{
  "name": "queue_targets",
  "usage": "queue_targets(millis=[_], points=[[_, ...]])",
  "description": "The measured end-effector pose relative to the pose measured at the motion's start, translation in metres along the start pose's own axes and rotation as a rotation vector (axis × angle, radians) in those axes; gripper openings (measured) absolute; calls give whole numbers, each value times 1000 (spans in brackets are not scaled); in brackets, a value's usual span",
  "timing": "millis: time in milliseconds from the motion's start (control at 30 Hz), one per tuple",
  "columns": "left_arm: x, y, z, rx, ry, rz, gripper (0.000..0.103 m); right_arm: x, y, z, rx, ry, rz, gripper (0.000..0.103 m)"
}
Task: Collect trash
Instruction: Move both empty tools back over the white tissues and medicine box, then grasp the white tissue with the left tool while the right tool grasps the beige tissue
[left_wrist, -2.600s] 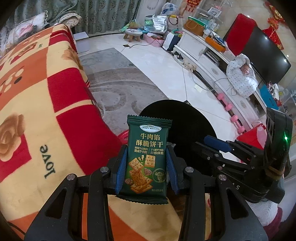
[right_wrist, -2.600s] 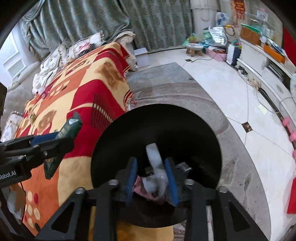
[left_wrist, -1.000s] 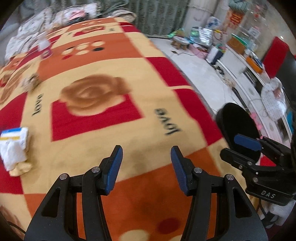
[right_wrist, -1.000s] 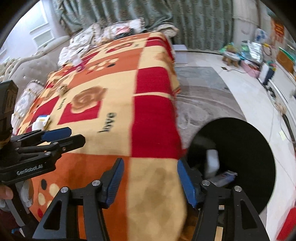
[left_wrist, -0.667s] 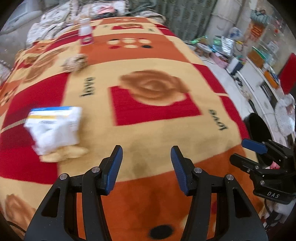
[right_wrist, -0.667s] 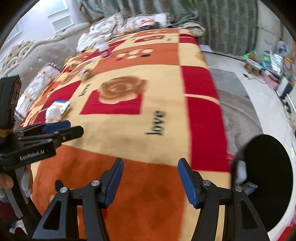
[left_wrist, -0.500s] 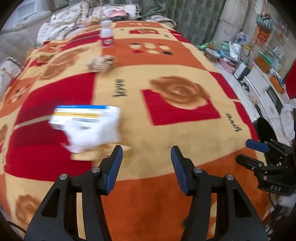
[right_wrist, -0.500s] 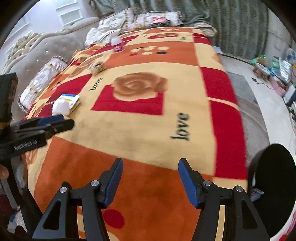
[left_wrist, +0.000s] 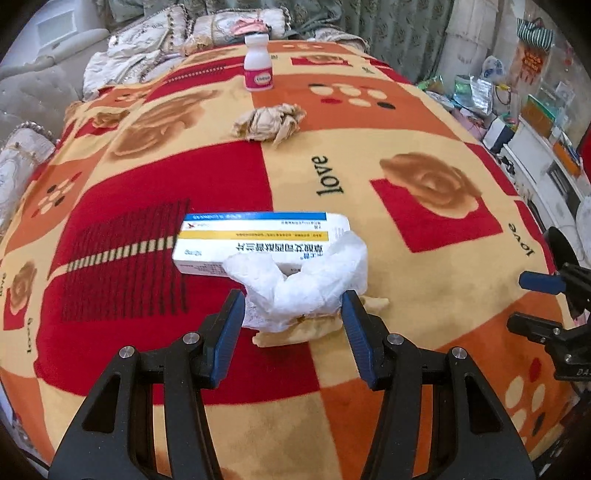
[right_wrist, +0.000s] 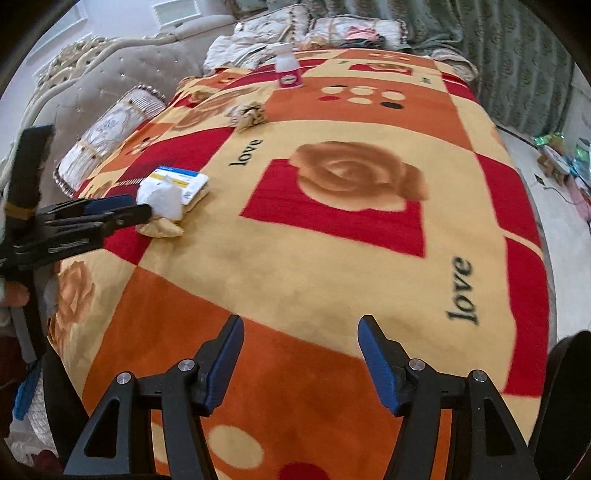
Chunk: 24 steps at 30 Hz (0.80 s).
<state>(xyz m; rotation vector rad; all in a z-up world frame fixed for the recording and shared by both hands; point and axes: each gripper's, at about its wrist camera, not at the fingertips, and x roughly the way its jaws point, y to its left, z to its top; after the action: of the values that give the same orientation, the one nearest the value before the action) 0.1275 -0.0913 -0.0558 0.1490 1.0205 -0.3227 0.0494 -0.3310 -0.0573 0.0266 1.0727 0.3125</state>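
Note:
A crumpled white tissue (left_wrist: 303, 280) lies on the red, orange and yellow blanket (left_wrist: 332, 413), against a white medicine box (left_wrist: 258, 236) with a blue stripe. A yellowish scrap (left_wrist: 317, 325) lies under it. My left gripper (left_wrist: 293, 325) is open, its jaws on either side of the tissue's near edge. In the right wrist view the left gripper (right_wrist: 142, 210) reaches the same tissue (right_wrist: 164, 197) and box (right_wrist: 183, 181). My right gripper (right_wrist: 299, 354) is open and empty over the blanket. The black bin (right_wrist: 569, 398) shows at the lower right edge.
A crumpled beige paper ball (left_wrist: 269, 122) and a white bottle with a pink label (left_wrist: 258, 62) lie farther back on the blanket. Pillows (left_wrist: 147, 55) line the headboard. Floor clutter and a white cabinet (left_wrist: 543, 147) stand to the right.
Both grippers released their trash over the bin and swung left over the bed. My left gripper has closed in on the tissue and box; the right one follows, open.

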Motion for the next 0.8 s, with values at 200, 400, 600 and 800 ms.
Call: queue_targets(millis=[200, 400, 600, 800], points=[[-7, 9, 2, -36, 7, -70, 32, 8, 14, 12, -18, 3, 27, 62], [-38, 32, 2, -81, -40, -86, 30, 19, 36, 23, -56, 7, 81, 62], [-49, 53, -5, -120, -48, -40, 30, 32, 59, 40, -86, 8, 144, 62], [-54, 71, -18, -154, -46, -14, 30, 54, 100, 55, -151, 6, 244, 62]])
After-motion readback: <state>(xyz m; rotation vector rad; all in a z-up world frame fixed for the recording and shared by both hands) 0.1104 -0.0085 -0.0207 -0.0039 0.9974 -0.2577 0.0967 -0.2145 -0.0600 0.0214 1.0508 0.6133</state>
